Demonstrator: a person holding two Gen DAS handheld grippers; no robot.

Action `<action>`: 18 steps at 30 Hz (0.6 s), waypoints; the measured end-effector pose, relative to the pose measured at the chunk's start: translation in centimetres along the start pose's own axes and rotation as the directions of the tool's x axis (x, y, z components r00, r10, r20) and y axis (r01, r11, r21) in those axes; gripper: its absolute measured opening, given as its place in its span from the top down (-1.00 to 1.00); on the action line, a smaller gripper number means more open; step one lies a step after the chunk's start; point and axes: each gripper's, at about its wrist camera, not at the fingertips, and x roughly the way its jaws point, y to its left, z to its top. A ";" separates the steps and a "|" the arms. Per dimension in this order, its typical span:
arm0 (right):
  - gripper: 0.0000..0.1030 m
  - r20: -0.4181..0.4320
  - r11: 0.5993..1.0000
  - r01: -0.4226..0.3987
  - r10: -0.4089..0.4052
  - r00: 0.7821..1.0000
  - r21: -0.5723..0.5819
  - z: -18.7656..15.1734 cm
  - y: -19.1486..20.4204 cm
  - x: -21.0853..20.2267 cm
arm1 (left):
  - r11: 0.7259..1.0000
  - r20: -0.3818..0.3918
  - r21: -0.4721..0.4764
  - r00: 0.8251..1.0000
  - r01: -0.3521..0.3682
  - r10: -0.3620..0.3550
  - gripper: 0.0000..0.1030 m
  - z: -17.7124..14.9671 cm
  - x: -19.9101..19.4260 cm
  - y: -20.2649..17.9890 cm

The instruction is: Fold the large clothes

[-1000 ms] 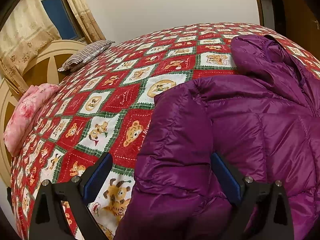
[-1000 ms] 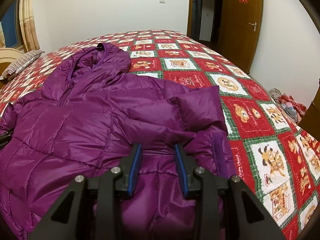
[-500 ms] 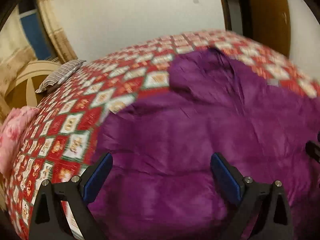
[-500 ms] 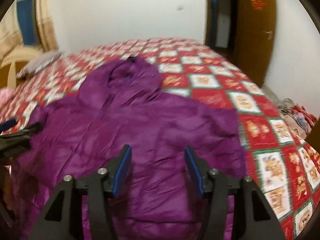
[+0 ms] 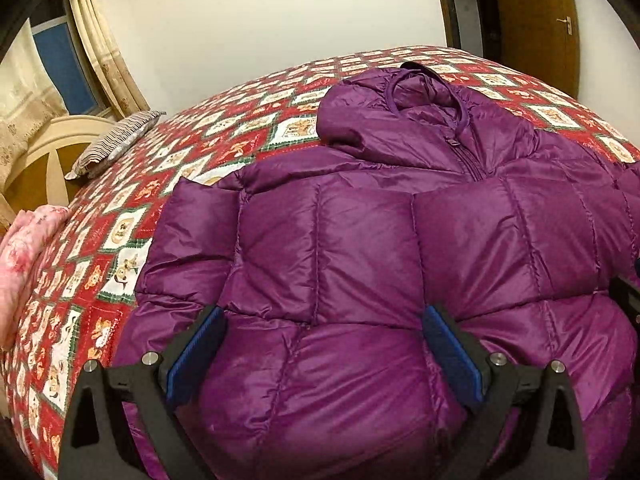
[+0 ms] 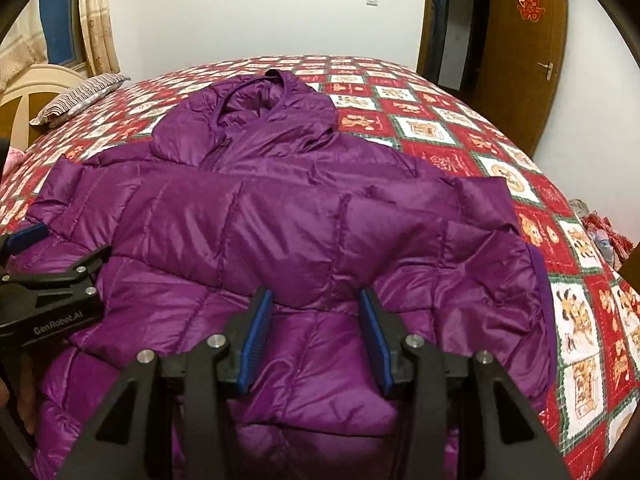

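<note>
A purple puffer jacket [image 5: 360, 248] with a hood [image 5: 404, 116] lies spread on the bed, hood toward the far wall; it also shows in the right wrist view [image 6: 280, 216]. Both sleeves are folded across its front. My left gripper [image 5: 324, 328] is open and empty, hovering over the jacket's lower left part. My right gripper [image 6: 316, 320] is open and empty above the jacket's lower middle. The left gripper also shows at the left edge of the right wrist view [image 6: 60, 268].
The bed has a red, green and white cartoon quilt [image 6: 460, 148]. A striped pillow [image 5: 116, 144] and a pink blanket [image 5: 24, 240] lie near the cream headboard [image 5: 48, 140]. A wooden door [image 6: 528, 52] stands at the right, clothes on the floor [image 6: 600, 232].
The right gripper has opened wider, letting go of the jacket. Both grippers swung toward the jacket's middle. The sleeves now lie folded across the front.
</note>
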 end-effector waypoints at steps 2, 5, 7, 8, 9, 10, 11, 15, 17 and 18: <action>0.06 0.002 1.000 -0.003 0.003 1.000 0.004 0.0 -0.1 0.0 | 1.000 0.004 0.002 1.000 -0.004 0.004 -0.93 -0.1 -0.1 -0.1; 0.06 0.004 1.000 0.003 -0.003 1.000 0.000 0.0 0.0 0.0 | 1.000 0.007 0.004 1.000 -0.007 0.007 -0.93 -0.2 -0.2 -0.1; 0.06 0.005 1.000 0.009 -0.009 1.000 -0.003 0.0 0.1 0.0 | 1.000 0.009 0.005 1.000 -0.008 0.008 -0.93 -0.2 -0.1 -0.1; 0.06 0.006 1.000 0.011 -0.011 1.000 -0.005 0.0 0.1 0.0 | 1.000 0.010 0.005 1.000 -0.009 0.009 -0.93 -0.3 -0.1 0.0; 0.06 0.006 1.000 0.013 -0.013 1.000 -0.006 -0.1 0.2 0.0 | 1.000 0.010 0.005 1.000 -0.010 0.010 -0.93 -0.3 -0.1 -0.1; 0.06 0.007 1.000 0.014 -0.014 1.000 -0.006 -0.1 0.2 0.0 | 1.000 0.011 0.006 1.000 -0.010 0.010 -0.93 -0.3 -0.1 -0.1; 0.06 0.007 1.000 0.015 -0.015 1.000 -0.007 -0.1 0.2 0.0 | 1.000 0.011 0.005 1.000 -0.009 0.009 -0.93 -0.3 -0.1 -0.1; 0.06 0.009 1.000 0.022 -0.022 1.000 -0.010 -0.1 0.2 0.0 | 1.000 0.011 0.006 1.000 -0.011 0.010 -0.93 -0.3 -0.1 -0.1; 0.06 0.010 1.000 0.024 -0.024 1.000 -0.010 -0.1 0.2 0.0 | 1.000 0.011 0.006 1.000 -0.010 0.010 -0.93 -0.3 -0.1 -0.1; 0.06 0.010 1.000 0.023 -0.023 1.000 -0.009 -0.1 0.2 0.0 | 1.000 0.010 0.006 1.000 -0.010 0.010 -0.94 -0.3 -0.1 -0.1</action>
